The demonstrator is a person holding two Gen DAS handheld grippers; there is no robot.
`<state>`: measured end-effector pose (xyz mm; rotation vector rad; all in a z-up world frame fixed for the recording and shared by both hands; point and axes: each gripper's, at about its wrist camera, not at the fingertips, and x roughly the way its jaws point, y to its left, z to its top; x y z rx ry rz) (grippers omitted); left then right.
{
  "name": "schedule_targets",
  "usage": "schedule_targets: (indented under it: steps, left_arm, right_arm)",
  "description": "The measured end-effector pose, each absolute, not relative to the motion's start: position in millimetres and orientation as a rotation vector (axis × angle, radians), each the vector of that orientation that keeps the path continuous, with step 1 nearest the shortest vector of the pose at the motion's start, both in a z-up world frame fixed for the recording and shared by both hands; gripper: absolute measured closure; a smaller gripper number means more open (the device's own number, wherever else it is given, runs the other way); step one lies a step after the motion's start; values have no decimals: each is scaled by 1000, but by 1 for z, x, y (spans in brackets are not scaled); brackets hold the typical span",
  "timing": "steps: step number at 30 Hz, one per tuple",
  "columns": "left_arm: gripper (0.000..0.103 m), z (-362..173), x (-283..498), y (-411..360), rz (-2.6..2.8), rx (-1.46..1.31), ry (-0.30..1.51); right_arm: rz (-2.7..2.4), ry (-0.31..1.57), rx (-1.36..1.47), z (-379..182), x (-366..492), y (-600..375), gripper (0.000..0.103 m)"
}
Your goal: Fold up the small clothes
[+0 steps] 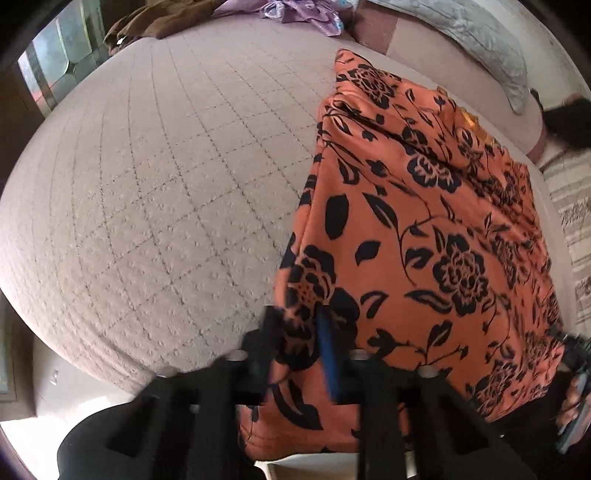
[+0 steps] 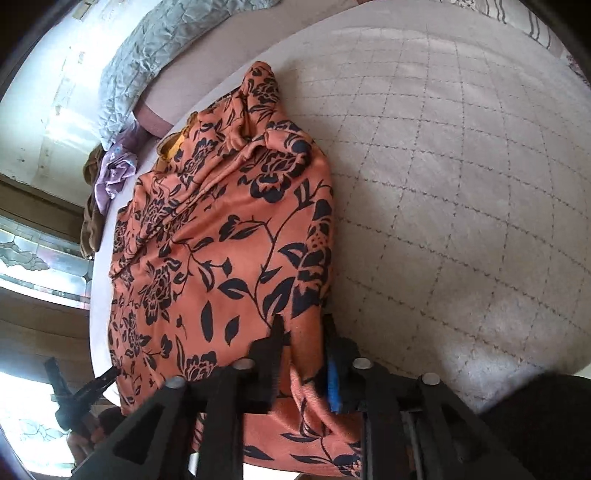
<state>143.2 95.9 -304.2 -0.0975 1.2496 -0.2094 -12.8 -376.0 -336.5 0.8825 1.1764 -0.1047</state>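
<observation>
An orange garment with a black flower print [image 1: 424, 229] lies partly on the quilted bed, its near edge lifted. My left gripper [image 1: 295, 325] is shut on the garment's near left corner. My right gripper [image 2: 304, 332] is shut on the garment's [image 2: 221, 240] near right corner. The right gripper also shows at the right edge of the left wrist view [image 1: 570, 354], and the left gripper at the lower left of the right wrist view [image 2: 99, 380]. The garment's far end is bunched, with a bit of yellow lining showing [image 2: 177, 142].
The beige quilted bedspread [image 1: 155, 192] spreads out beside the garment. A purple cloth [image 1: 306, 14] and a brown cloth [image 1: 162, 22] lie at the bed's far edge. A grey pillow [image 1: 476, 40] lies at the head. A striped rug [image 1: 572, 221] is on the floor.
</observation>
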Motion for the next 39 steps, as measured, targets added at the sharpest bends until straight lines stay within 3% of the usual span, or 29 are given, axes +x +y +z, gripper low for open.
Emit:
schedule_targets:
  steps: [2, 5, 13, 19, 24, 27, 30, 34, 39]
  left_arm:
    - [96, -304, 148, 102, -232, -163, 1255]
    - [97, -299, 152, 105, -274, -208, 1243]
    - [97, -247, 182, 95, -433, -297, 1159]
    - [97, -223, 264, 73, -414, -284, 1107]
    - [96, -223, 359, 49, -341, -281, 1051]
    - [93, -249, 403, 34, -271, -287, 1073]
    - [91, -279, 409, 37, -206, -279, 1115]
    - [71, -264, 372, 61, -203, -330, 949]
    - [41, -221, 296, 78, -117, -297, 690]
  right_arm:
    - [-81, 1179, 871, -338, -12, -372, 75]
    - [-75, 1145, 785, -329, -10, -365, 93]
    - [6, 909, 783, -275, 7, -381, 95]
    - [1, 816, 871, -254, 65, -421, 95]
    - [-71, 765, 1053, -277, 145, -476, 95]
    - [-96, 736, 1263, -320, 192, -505, 85]
    - [-212, 759, 1430, -367, 207, -520, 27]
    - [-268, 715, 1370, -373, 186, -515, 27]
    - [-295, 683, 1058, -322, 141, -481, 29]
